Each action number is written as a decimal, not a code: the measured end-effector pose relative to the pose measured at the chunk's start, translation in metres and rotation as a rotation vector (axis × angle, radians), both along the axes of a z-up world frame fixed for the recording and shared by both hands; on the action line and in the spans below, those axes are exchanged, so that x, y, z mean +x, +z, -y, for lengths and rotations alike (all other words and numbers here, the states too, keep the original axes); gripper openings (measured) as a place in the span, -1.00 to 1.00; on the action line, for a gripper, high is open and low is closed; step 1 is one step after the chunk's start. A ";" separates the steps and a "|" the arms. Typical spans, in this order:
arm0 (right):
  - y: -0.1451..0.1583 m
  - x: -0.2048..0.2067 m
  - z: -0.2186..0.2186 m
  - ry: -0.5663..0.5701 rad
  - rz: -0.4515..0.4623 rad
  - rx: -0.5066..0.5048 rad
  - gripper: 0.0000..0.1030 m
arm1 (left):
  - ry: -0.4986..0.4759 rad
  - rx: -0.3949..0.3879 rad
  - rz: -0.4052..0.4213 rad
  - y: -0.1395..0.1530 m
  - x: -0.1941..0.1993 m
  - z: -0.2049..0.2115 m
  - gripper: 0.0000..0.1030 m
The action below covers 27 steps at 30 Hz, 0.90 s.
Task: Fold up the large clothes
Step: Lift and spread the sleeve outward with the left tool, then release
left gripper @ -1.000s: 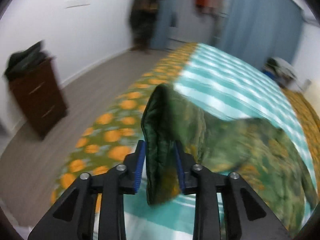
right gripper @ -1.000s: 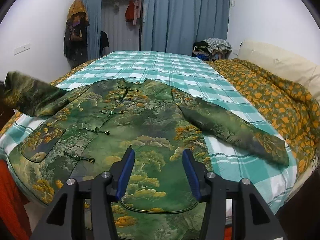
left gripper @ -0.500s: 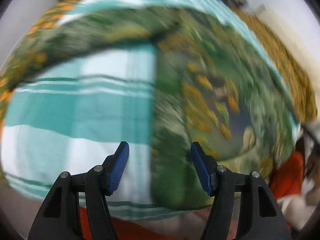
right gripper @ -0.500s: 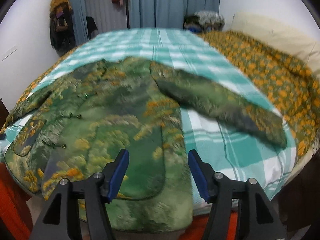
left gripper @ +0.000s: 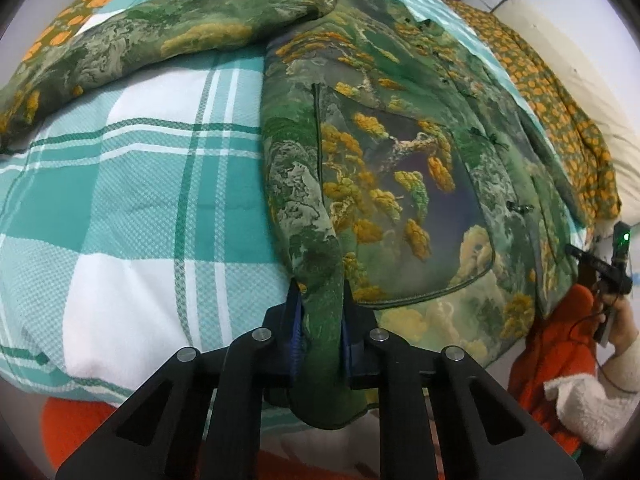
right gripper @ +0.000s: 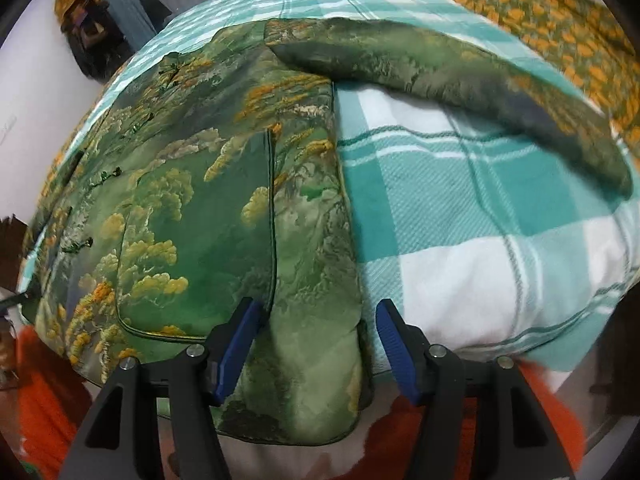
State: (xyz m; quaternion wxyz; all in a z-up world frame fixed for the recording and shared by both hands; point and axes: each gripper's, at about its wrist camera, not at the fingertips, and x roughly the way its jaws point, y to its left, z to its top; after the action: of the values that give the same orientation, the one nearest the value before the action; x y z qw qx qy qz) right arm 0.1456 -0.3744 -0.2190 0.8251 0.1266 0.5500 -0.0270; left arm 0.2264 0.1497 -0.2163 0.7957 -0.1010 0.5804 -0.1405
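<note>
Left gripper (left gripper: 319,294) clamped on the bottom hem corner of the jacket (left gripper: 384,168), blue pads pinching a ridge of green fabric that bunches up between them and spills down under the jaws. Right gripper (right gripper: 316,320) has just been closing, its jaws straddling the jacket's opposite hem corner; the left pad sits against the cloth, the right pad (right gripper: 394,340) stands clear of it, so no grip there. Jacket lies front-up and spread flat on the teal-and-white checked blanket (left gripper: 132,200), near the bed's front edge, hem hanging slightly over it. Green brocade with yellow tree and cloud pattern, knot buttons down the middle, patch pocket (left gripper: 404,200) on the front. Both sleeves (right gripper: 460,80) angle outward across the checks. Orange-flowered quilt (right gripper: 560,12) beyond the blanket. Person's hand (left gripper: 616,320) in a fluffy white sleeve at the far right of the left view, orange garment below
</note>
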 end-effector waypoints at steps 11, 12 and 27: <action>0.020 -0.005 -0.026 0.114 0.023 -0.171 -0.71 | -0.041 0.019 0.002 0.003 -0.033 0.007 -0.79; 0.022 -0.008 -0.022 0.116 0.022 -0.174 -0.71 | -0.043 0.029 0.005 0.003 -0.033 0.008 -0.79; 0.074 -0.008 -0.020 0.026 0.199 -0.254 0.18 | 0.098 0.134 0.327 0.107 -0.031 -0.006 0.79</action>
State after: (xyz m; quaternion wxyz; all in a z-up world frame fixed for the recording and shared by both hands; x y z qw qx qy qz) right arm 0.1379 -0.3545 -0.1448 0.8852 0.0159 0.4592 -0.0730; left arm 0.1957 0.1554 -0.1092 0.8903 -0.0516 0.4458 -0.0773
